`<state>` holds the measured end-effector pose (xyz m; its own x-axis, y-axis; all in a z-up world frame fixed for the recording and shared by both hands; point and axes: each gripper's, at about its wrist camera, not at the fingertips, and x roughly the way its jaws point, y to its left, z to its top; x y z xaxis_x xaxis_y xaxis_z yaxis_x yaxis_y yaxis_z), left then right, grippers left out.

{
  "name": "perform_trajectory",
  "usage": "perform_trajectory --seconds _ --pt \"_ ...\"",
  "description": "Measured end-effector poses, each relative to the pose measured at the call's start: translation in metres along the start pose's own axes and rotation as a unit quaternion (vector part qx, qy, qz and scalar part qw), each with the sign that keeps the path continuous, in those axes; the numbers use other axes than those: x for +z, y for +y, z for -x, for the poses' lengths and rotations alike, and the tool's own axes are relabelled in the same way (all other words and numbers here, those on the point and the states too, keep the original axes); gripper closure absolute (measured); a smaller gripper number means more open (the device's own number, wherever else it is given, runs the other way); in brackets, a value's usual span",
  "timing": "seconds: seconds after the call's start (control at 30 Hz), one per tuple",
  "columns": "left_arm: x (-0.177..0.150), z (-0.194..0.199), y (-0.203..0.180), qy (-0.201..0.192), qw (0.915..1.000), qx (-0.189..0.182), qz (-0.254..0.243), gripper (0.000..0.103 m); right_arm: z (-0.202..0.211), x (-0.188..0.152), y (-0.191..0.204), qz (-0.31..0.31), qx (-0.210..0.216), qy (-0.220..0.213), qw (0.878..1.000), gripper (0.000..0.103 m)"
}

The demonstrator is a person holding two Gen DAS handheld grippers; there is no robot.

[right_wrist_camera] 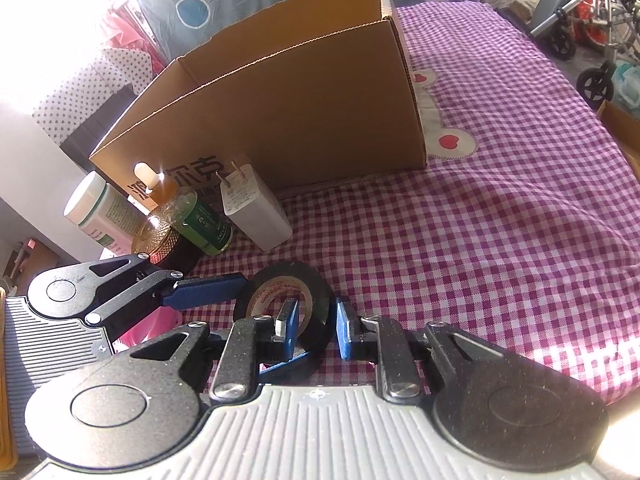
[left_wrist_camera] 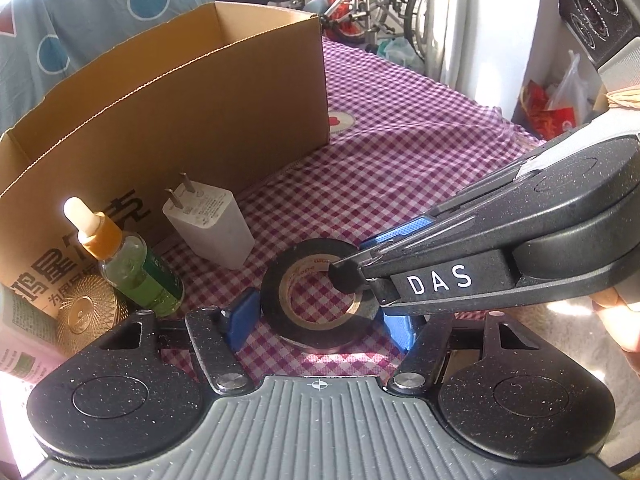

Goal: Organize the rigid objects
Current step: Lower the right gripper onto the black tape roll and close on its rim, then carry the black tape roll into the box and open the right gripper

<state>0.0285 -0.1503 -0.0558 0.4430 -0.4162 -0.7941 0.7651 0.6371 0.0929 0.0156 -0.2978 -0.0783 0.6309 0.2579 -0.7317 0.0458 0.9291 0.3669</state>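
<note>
The right gripper (right_wrist_camera: 316, 330) is pinching the wall of the black tape roll (right_wrist_camera: 282, 300) at lower centre; the left gripper (left_wrist_camera: 320, 326) is standing open around it, pads clear. The cardboard box (right_wrist_camera: 304, 108) is sitting upper centre.

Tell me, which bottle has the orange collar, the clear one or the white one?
The small clear dropper bottle with green liquid has the orange collar, under a cream tip. The white bottle beside it has a plain white cap and a green-printed label.

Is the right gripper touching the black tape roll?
Touching: the right wrist view shows the right gripper with one pad inside and one outside the black tape roll, pinching its wall.
</note>
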Motion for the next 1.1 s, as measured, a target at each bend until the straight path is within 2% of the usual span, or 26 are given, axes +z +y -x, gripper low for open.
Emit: perform_trajectory --seconds 0.23,0.6,0.87,1.1 --pt "0.000 0.003 0.001 -0.006 1.0000 0.004 0.001 0.038 -0.001 0.002 0.003 0.000 -0.006 -0.003 1.000 0.080" --pt "0.003 0.030 0.003 -0.042 0.9989 0.019 0.008 0.038 0.021 0.005 0.015 -0.003 -0.001 -0.040 0.999 0.080" --pt "0.014 0.074 0.008 -0.100 0.9931 0.062 0.005 0.038 0.052 0.021 0.046 0.032 0.008 -0.093 0.995 0.080" --pt "0.048 0.114 0.040 -0.152 0.9804 0.126 0.008 0.038 0.074 0.075 0.094 0.110 0.034 -0.152 0.982 0.080"
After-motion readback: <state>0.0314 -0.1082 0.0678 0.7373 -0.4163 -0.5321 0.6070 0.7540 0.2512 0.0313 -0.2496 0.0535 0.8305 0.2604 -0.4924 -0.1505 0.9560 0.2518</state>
